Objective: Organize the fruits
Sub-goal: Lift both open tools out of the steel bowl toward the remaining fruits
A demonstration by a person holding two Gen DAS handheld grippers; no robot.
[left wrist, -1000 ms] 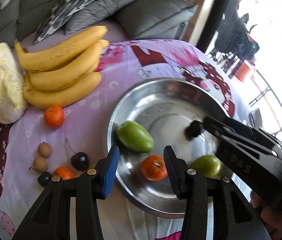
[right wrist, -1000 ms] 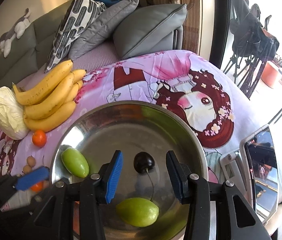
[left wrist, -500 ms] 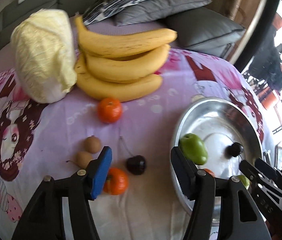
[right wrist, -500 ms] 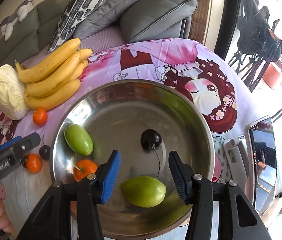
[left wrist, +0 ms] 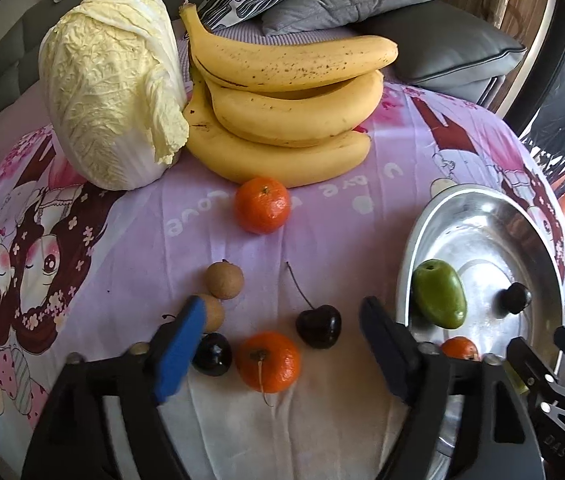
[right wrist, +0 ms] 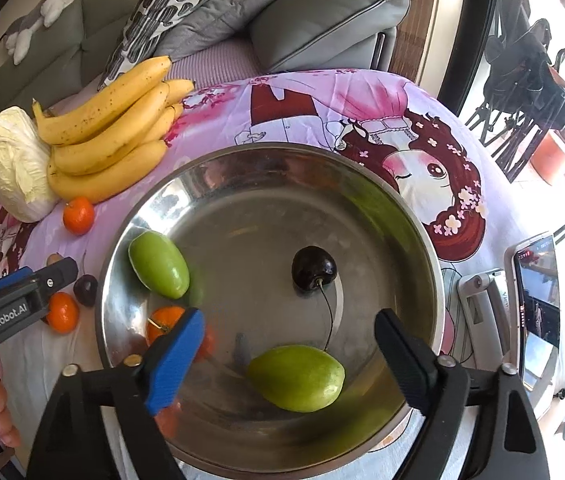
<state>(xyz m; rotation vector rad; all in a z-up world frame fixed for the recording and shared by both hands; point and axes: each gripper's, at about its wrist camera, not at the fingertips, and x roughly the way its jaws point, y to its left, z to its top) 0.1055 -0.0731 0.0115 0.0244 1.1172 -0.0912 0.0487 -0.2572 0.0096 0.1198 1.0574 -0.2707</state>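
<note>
My left gripper (left wrist: pixel 282 340) hovers over loose fruit on the purple cloth, its jaws opening and pressing on nothing. Below its gap lie a tangerine (left wrist: pixel 268 362) and a stemmed cherry (left wrist: pixel 318 326). A second dark cherry (left wrist: pixel 212 354) and two longans (left wrist: pixel 224 280) sit by the blue pad. My right gripper (right wrist: pixel 290 356) hangs over the steel bowl (right wrist: pixel 422 220), jaws opening and also bare. A green fruit (right wrist: pixel 296 378) lies below its gap. The bowl also holds a cherry (right wrist: pixel 314 268), another green fruit (right wrist: pixel 158 264) and a tangerine (right wrist: pixel 164 322).
A bunch of bananas (left wrist: pixel 282 112), a cabbage (left wrist: pixel 110 88) and one more tangerine (left wrist: pixel 262 205) lie at the far side of the cloth. Grey cushions (left wrist: pixel 442 48) sit behind them. A phone on a stand (right wrist: pixel 536 308) is right of the bowl.
My left gripper swung left from over the bowl to the loose fruit on the cloth, leaving a tangerine in the bowl. Both grippers' jaws spread much wider. The right gripper barely moved.
</note>
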